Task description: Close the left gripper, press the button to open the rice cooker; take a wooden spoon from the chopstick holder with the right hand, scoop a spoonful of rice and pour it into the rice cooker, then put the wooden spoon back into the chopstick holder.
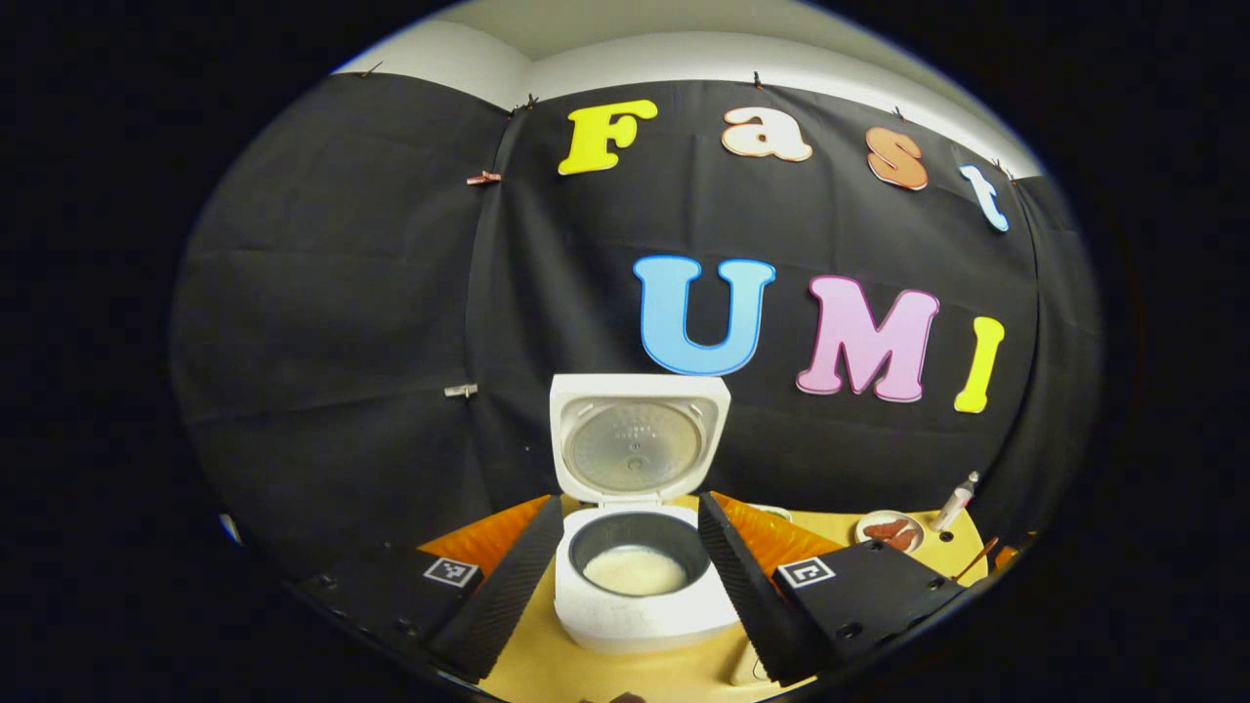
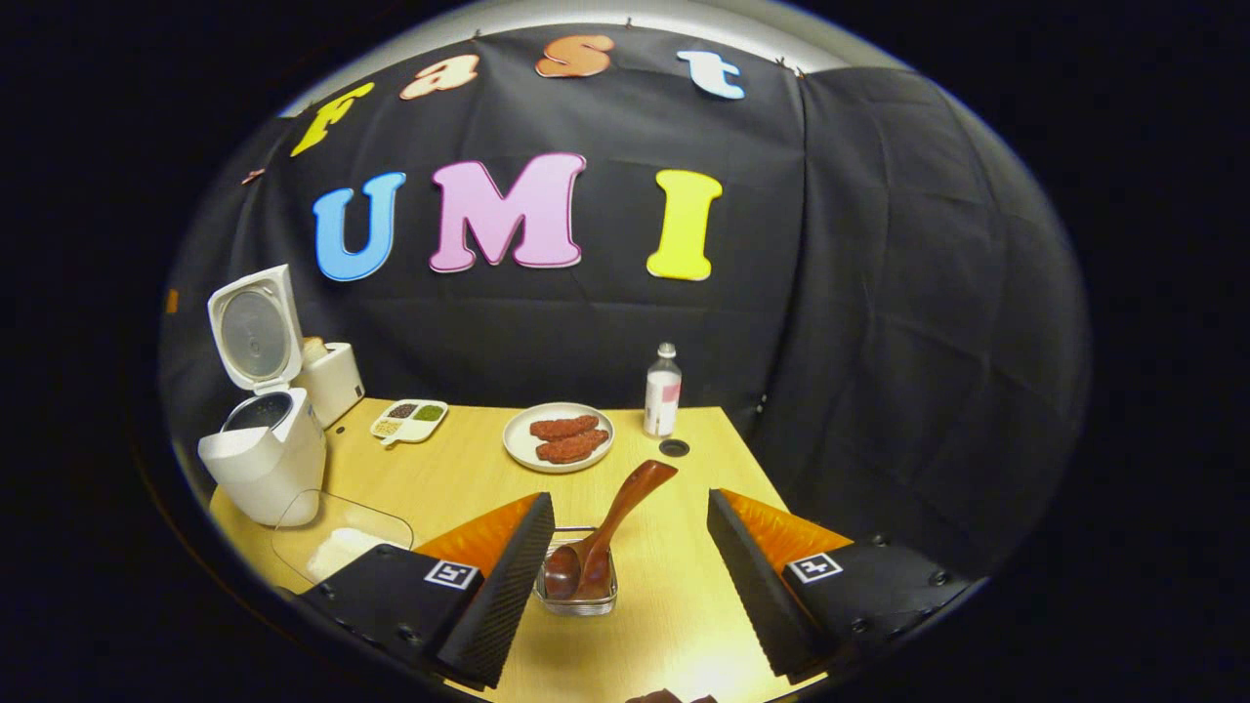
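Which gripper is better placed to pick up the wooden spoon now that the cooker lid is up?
The right gripper. Its open jaws frame the wooden spoon leaning in the chopstick holder directly ahead. The left gripper is open facing the open rice cooker instead.

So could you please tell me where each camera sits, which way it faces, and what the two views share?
Left gripper view: rides on the left gripper, facing the open rice cooker by the wall; its own open fingers flank the cooker.
Right gripper view: rides on the right gripper, looking across the table; its open fingers flank the wooden spoon in its holder.
Shared: the rice cooker, the plate and the bottle.
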`<state>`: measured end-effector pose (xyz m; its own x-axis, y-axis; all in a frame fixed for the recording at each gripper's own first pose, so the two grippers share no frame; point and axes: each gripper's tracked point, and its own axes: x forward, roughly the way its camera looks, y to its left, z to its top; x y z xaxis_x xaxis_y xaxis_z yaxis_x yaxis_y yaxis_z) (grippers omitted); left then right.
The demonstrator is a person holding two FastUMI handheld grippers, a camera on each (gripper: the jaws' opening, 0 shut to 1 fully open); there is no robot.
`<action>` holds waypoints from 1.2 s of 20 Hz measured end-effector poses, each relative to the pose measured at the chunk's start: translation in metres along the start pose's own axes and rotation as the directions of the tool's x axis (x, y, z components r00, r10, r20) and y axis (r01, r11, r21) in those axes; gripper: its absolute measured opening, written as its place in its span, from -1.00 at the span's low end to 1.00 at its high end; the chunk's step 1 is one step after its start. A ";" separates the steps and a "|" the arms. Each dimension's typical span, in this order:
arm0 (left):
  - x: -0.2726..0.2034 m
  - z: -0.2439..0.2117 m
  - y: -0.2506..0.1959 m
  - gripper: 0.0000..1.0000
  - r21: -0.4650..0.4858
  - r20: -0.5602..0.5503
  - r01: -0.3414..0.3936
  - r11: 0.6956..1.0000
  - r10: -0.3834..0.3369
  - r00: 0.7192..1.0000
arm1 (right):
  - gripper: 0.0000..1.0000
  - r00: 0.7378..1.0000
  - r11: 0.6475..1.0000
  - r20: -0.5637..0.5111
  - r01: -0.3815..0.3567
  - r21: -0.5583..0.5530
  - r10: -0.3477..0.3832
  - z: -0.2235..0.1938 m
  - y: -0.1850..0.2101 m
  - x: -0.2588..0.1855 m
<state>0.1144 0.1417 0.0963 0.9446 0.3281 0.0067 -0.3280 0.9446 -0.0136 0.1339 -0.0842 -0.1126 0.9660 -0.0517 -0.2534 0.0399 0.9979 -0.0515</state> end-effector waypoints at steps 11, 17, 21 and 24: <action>0.151 0.109 -0.007 0.90 -0.001 0.103 0.050 0.999 -0.050 0.993 | 0.96 0.997 0.999 0.069 -0.040 0.016 0.039 0.026 0.044 -0.079; 0.234 0.089 -0.025 0.90 0.127 0.070 0.062 0.990 -0.071 0.995 | 0.96 0.998 0.999 0.057 0.003 0.045 -0.005 0.024 0.044 -0.102; 0.271 0.065 -0.015 0.92 0.099 0.008 0.057 0.993 -0.058 0.998 | 0.96 0.998 0.995 0.034 0.042 0.088 -0.045 0.016 0.042 -0.112; 0.282 0.043 -0.004 0.92 0.050 -0.043 0.033 0.998 -0.031 0.999 | 0.96 0.998 0.994 0.032 0.052 0.101 -0.056 0.014 0.037 -0.114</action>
<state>0.3816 0.2311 0.1411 0.9540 0.2978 -0.0362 -0.2965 0.9543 0.0366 0.0292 -0.0409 -0.0720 0.9700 -0.1060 -0.2188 0.1159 0.9927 0.0330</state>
